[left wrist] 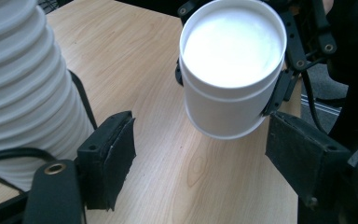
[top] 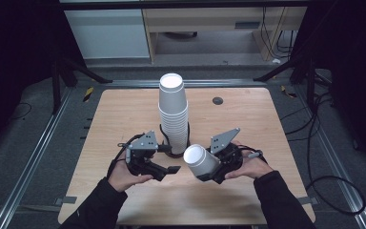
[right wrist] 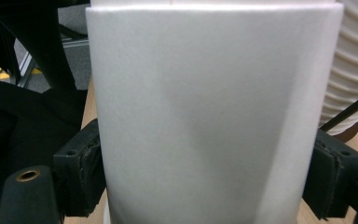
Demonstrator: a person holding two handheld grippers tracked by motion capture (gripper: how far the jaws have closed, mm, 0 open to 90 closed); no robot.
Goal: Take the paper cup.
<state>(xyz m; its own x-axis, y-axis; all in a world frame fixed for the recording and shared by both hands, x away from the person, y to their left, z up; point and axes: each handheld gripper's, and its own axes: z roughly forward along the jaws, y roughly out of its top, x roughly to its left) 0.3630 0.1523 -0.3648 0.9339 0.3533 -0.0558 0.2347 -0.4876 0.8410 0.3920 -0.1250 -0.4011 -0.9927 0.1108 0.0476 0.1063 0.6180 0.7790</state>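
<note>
White paper is what the work is turning on: a single cup (top: 200, 161) is sitting on its side in the right gripper (top: 208, 164), its closed bottom pointing toward the left gripper (top: 164, 170), and the right jaws are pinching its wall from both sides, as the right gripper view is showing with a black pad (right wrist: 81, 175) pressing in on each flank. This cup is hanging just above the wooden table (top: 248, 119), just to the right of the foot of the tall stack of cups (top: 173, 114), which is standing upside down near the middle of the tabletop inside a dark ring-shaped holder (top: 175, 153). The left jaws are standing spread with nothing between them; in the left gripper view the two pads (left wrist: 116, 156) are framing bare wood, with the stack at one side and the held cup (left wrist: 230, 65) a little ahead. Judging from this, one cup is sitting apart from the stack and in the right hand's (top: 252, 164) keeping, so the separating step looks done. Still remaining, it seems, is carrying this cup to wherever it belongs and setting it down, and the stack is holding many more cups. No loose cup is lying on the table yet.
</note>
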